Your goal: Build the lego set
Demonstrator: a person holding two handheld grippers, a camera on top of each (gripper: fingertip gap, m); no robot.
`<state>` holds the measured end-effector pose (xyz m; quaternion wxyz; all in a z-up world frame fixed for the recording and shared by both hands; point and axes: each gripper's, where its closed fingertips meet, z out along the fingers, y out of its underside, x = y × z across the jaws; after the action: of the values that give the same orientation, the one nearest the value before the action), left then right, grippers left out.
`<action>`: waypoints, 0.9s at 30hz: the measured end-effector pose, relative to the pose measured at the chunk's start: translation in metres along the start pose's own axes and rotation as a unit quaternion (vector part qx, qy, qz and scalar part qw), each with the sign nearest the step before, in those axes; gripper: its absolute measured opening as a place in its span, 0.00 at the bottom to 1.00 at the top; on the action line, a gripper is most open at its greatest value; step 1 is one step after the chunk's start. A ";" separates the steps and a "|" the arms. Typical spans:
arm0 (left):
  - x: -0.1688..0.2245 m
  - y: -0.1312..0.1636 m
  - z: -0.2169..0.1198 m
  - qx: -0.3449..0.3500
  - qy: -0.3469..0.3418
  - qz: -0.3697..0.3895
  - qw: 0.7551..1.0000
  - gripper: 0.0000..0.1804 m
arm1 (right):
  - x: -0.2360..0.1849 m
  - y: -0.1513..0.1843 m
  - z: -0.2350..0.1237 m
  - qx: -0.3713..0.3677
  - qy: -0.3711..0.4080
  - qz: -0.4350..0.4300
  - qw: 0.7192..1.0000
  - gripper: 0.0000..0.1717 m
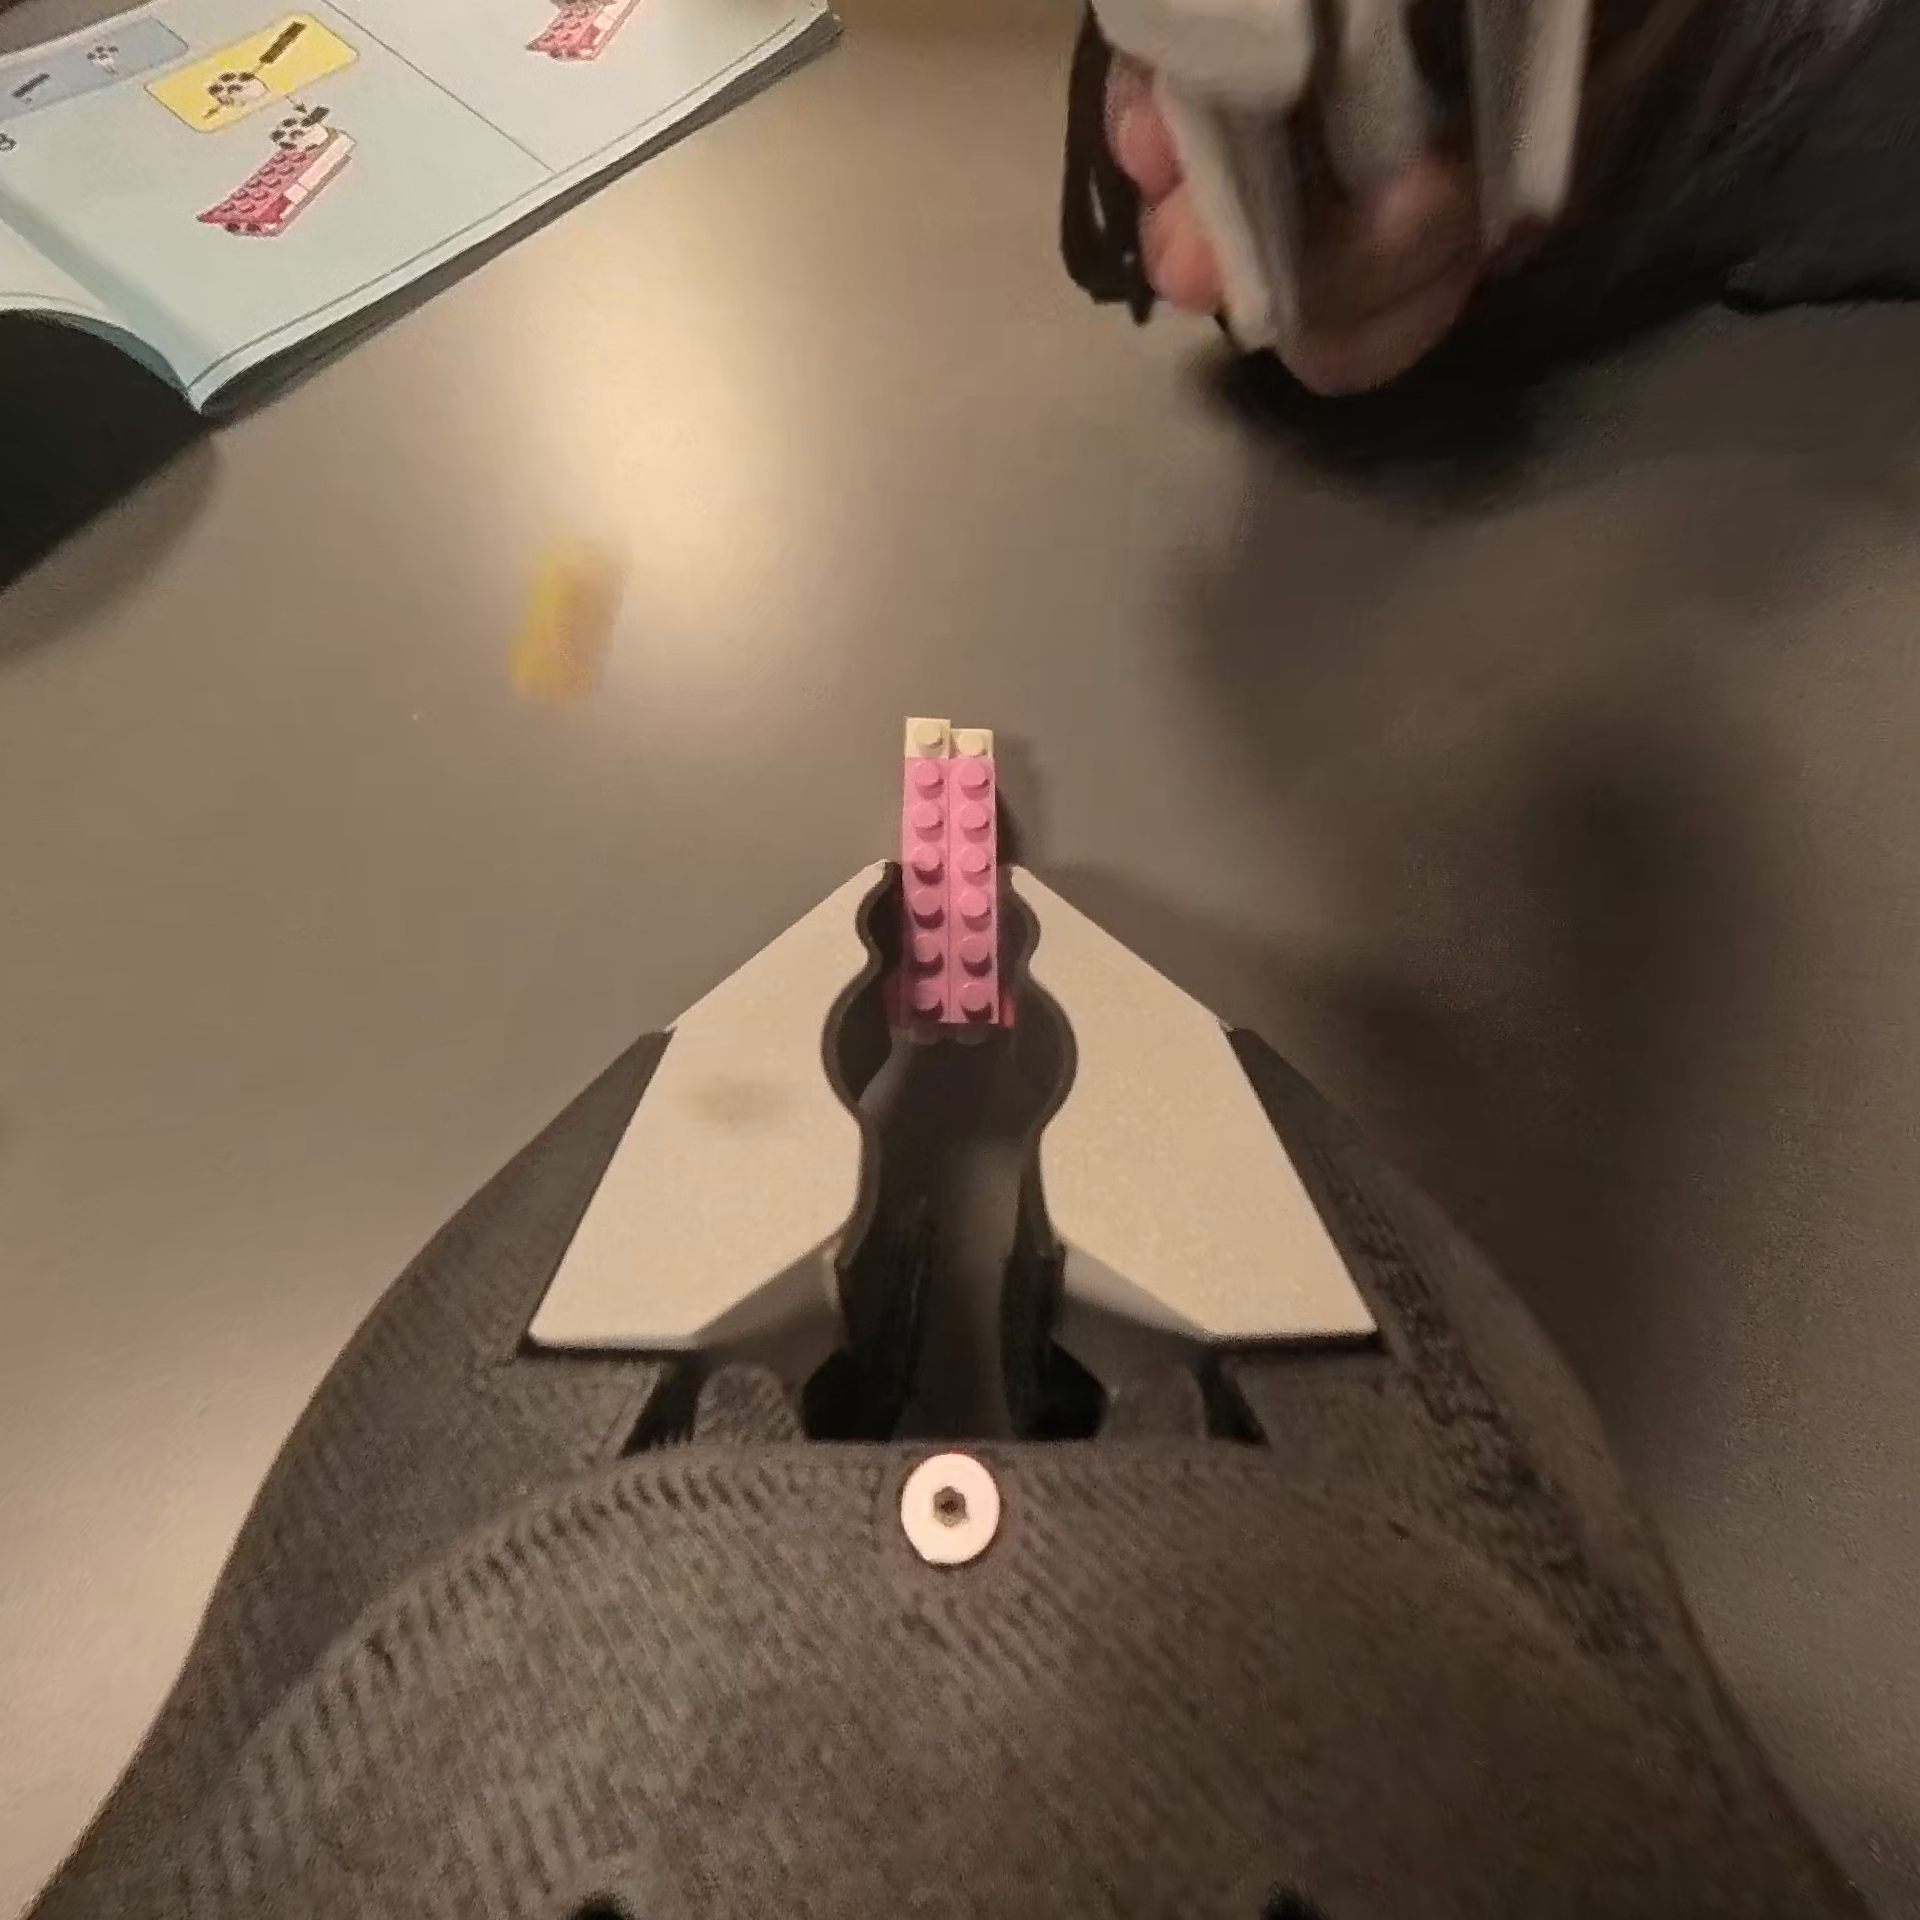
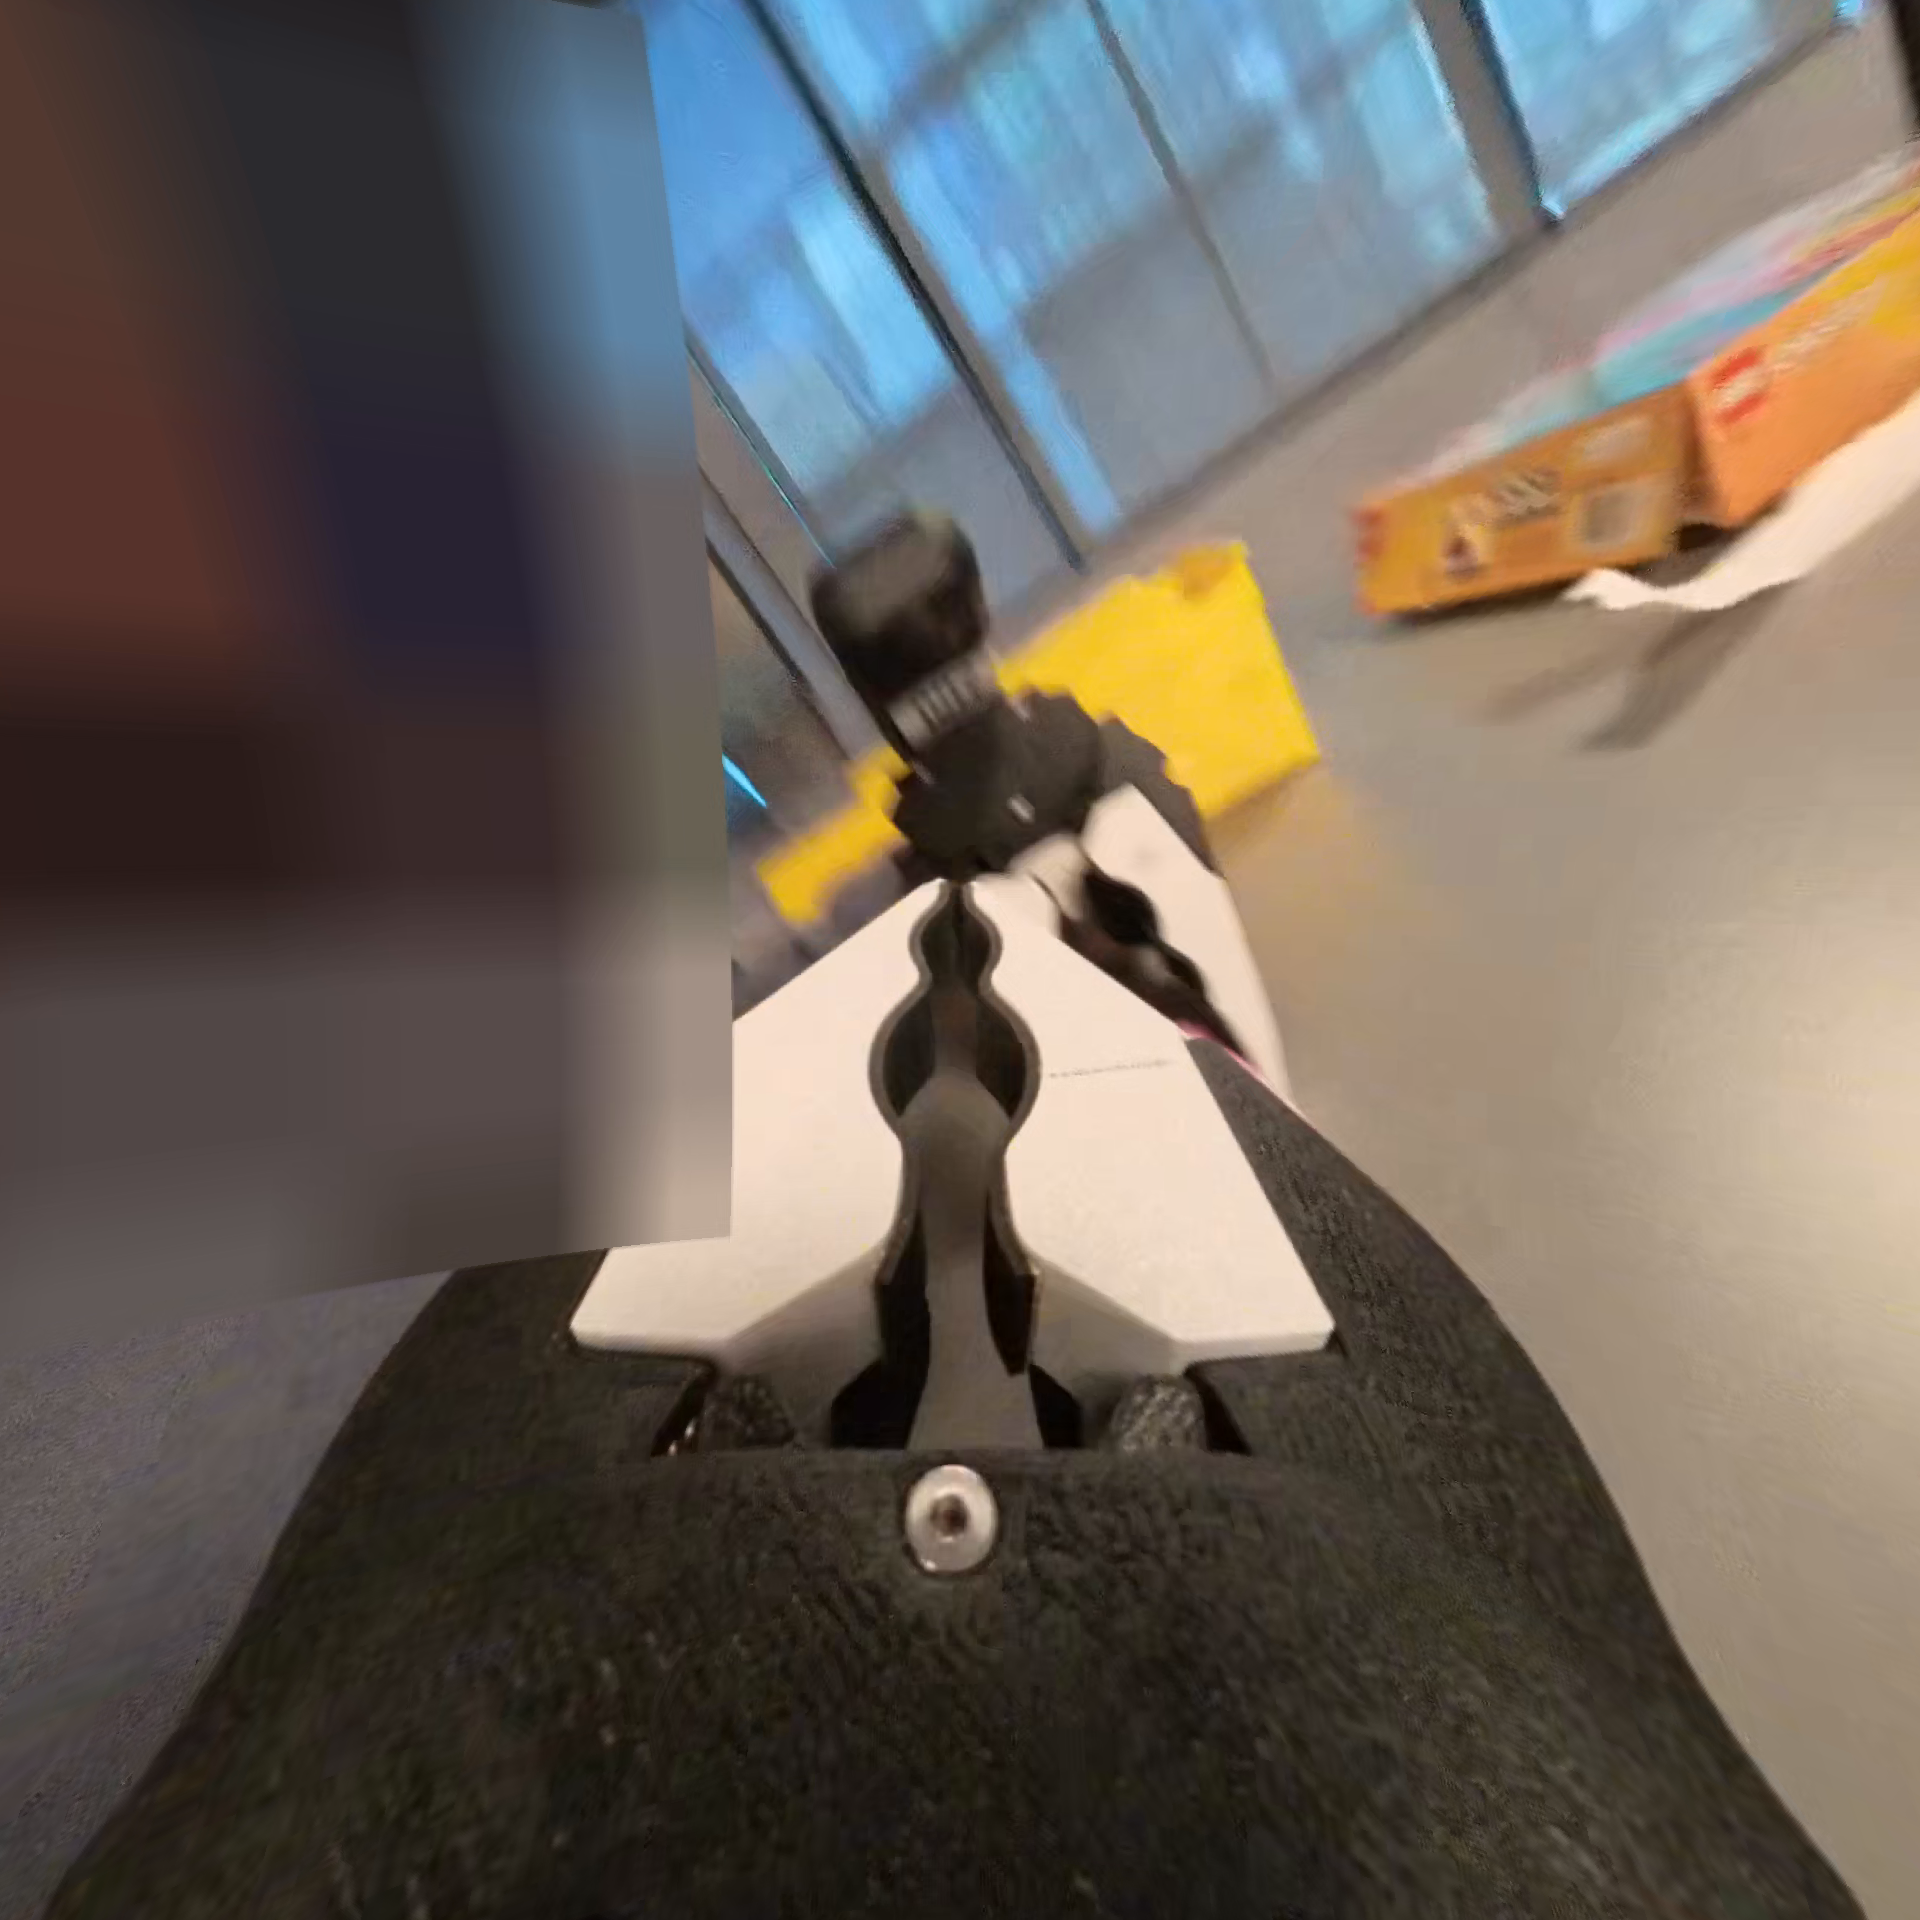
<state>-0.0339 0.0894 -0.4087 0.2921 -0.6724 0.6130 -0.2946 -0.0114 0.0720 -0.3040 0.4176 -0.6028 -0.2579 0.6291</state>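
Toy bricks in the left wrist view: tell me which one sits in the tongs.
The pink studded brick assembly with cream end pieces, clamped between the left tongs. The blurred yellow brick lies loose on the table, farther left.

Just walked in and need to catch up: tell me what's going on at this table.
A person works with two handheld grippers. The left gripper has its fingers shut on a pink brick assembly with cream ends, held above the table. A blurred yellow piece and an open instruction booklet lie beyond. The right gripper is shut, with nothing visible between its fingers.
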 end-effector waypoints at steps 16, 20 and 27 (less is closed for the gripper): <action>0.036 0.006 -0.012 -0.023 -0.057 0.028 0.998 0.09 | 0.050 -0.008 -0.008 -0.063 0.282 -0.323 0.901 0.01; 0.037 0.016 -0.024 -0.001 -0.109 -0.012 0.994 0.09 | 0.039 -0.026 0.001 -0.002 0.295 -0.444 0.846 0.01; 0.050 0.038 -0.045 -0.014 -0.145 -0.059 0.988 0.09 | 0.052 0.018 0.055 -0.145 0.188 -0.523 0.818 0.01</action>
<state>-0.0887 0.0349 -0.4057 0.3506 -0.7472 0.5273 -0.2016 -0.0650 0.1162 -0.3393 0.6319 -0.5375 -0.5391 0.1454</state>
